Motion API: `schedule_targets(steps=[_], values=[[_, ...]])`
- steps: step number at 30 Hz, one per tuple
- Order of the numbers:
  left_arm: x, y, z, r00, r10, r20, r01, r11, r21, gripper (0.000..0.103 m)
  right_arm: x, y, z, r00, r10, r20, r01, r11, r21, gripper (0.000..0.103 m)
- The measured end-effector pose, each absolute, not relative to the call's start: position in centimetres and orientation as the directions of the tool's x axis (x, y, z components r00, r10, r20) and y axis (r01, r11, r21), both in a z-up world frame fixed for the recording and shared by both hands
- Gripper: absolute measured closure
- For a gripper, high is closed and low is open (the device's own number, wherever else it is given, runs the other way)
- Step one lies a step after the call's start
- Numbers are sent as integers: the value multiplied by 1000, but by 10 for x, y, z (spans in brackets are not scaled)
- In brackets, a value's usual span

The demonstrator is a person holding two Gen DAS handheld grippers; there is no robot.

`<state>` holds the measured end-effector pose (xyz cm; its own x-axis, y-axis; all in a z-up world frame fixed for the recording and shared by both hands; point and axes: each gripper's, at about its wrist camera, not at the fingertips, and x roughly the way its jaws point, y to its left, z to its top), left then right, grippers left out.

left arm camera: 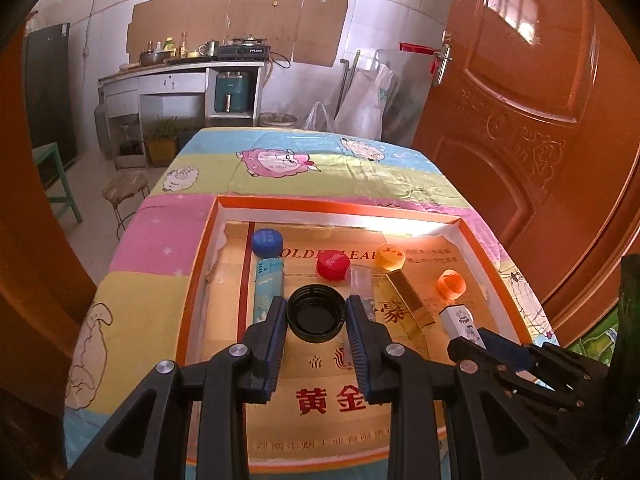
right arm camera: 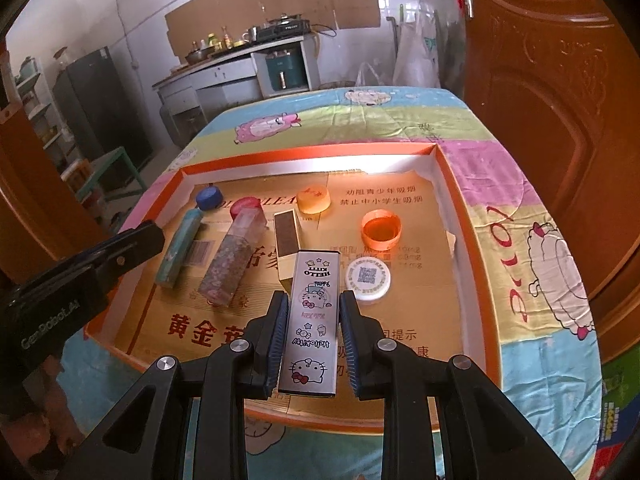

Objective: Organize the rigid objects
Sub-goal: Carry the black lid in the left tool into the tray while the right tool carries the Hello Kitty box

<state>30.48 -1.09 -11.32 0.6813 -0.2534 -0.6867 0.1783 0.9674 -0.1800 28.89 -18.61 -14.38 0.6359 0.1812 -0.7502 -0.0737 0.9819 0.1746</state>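
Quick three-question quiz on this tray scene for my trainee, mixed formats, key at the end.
1. True or false: the black cap lies open side up between the left gripper fingers.
2. What sits between the right gripper fingers? A) white cap B) Hello Kitty lighter C) gold box
3. Fill in: the tray rim is ___ coloured.

Key: 1 true; 2 B; 3 orange.

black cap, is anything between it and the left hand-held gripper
Nothing visible. The black cap sits open side up between the fingers of the left hand-held gripper, one finger at each side of its rim. The blue lighter lies just outside the left finger, not in the gap.
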Motion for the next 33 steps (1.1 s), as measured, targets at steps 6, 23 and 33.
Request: schedule_targets(steps=[6, 23, 33], values=[[317, -15, -122, 663, -250, -705, 177, 968, -177, 73, 295, -189, -153, 622, 178, -762, -60, 982, 180, 76], [346, -26, -139, 637, -242, -732, 193, 969, -153, 73, 315, -191, -166, 615, 143, -775, -51, 989, 142, 76], [354, -29, -153, 615, -244, -750, 200, 968, -151, 73, 322, -189, -168, 630, 126, -767, -67, 992, 108, 76]])
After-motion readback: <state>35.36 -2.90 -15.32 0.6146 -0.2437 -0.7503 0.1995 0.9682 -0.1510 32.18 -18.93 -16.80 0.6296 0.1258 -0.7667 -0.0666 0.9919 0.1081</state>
